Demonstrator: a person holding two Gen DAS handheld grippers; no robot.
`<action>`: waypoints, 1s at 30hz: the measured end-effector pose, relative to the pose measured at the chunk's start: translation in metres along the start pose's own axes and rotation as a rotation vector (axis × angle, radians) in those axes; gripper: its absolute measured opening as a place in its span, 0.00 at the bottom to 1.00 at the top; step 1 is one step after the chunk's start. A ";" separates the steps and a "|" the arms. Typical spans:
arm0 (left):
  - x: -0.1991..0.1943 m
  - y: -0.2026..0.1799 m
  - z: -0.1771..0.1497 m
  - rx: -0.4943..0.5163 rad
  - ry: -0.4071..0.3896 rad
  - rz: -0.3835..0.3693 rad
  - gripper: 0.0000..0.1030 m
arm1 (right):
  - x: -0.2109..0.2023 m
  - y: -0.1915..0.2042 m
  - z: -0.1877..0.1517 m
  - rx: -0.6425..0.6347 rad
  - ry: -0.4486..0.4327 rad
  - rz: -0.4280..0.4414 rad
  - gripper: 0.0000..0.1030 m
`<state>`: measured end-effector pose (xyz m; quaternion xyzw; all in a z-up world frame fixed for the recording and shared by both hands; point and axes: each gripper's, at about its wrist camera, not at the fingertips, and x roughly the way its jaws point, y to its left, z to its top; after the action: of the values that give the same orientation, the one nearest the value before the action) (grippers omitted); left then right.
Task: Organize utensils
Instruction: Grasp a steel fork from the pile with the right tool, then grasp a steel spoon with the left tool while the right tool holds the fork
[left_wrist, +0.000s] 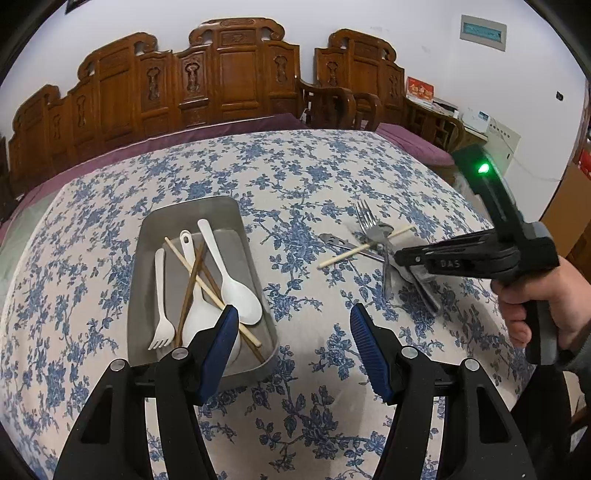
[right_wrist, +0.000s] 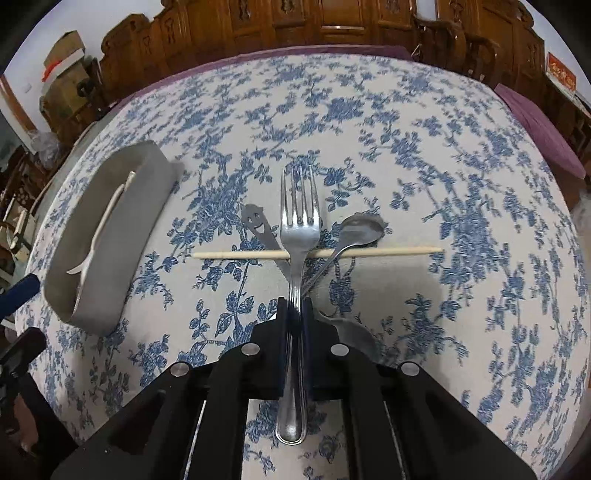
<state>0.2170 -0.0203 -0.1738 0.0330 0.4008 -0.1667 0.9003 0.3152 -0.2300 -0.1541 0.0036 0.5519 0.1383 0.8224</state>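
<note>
My right gripper (right_wrist: 294, 306) is shut on the handle of a metal fork (right_wrist: 299, 221), whose tines point away over a pale chopstick (right_wrist: 388, 252). A metal spoon (right_wrist: 360, 229) and a smiley-face metal utensil (right_wrist: 255, 219) lie beside the fork. In the left wrist view the right gripper (left_wrist: 400, 256) sits over this pile, with the fork (left_wrist: 364, 218) and chopstick (left_wrist: 343, 256) showing. My left gripper (left_wrist: 293, 319) is open and empty, next to the grey tray (left_wrist: 207, 208). The tray holds white plastic spoons (left_wrist: 236, 288), a white fork (left_wrist: 160, 325) and chopsticks (left_wrist: 192, 273).
The table has a blue floral cloth (left_wrist: 295, 166). Carved wooden chairs (left_wrist: 229, 74) stand behind it. The tray (right_wrist: 147, 177) lies left of the pile in the right wrist view. My left gripper's blue pad (right_wrist: 20, 293) shows at that view's left edge.
</note>
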 end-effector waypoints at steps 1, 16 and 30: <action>0.000 -0.003 0.000 0.005 0.001 0.001 0.58 | -0.007 -0.002 -0.001 -0.001 -0.017 0.002 0.08; 0.053 -0.059 0.022 0.065 0.076 -0.042 0.56 | -0.041 -0.059 -0.018 -0.044 -0.082 -0.010 0.08; 0.131 -0.100 0.060 0.110 0.142 -0.077 0.35 | -0.041 -0.093 -0.026 -0.033 -0.081 0.004 0.08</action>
<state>0.3087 -0.1619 -0.2212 0.0788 0.4549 -0.2202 0.8593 0.2982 -0.3323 -0.1419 -0.0029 0.5157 0.1487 0.8438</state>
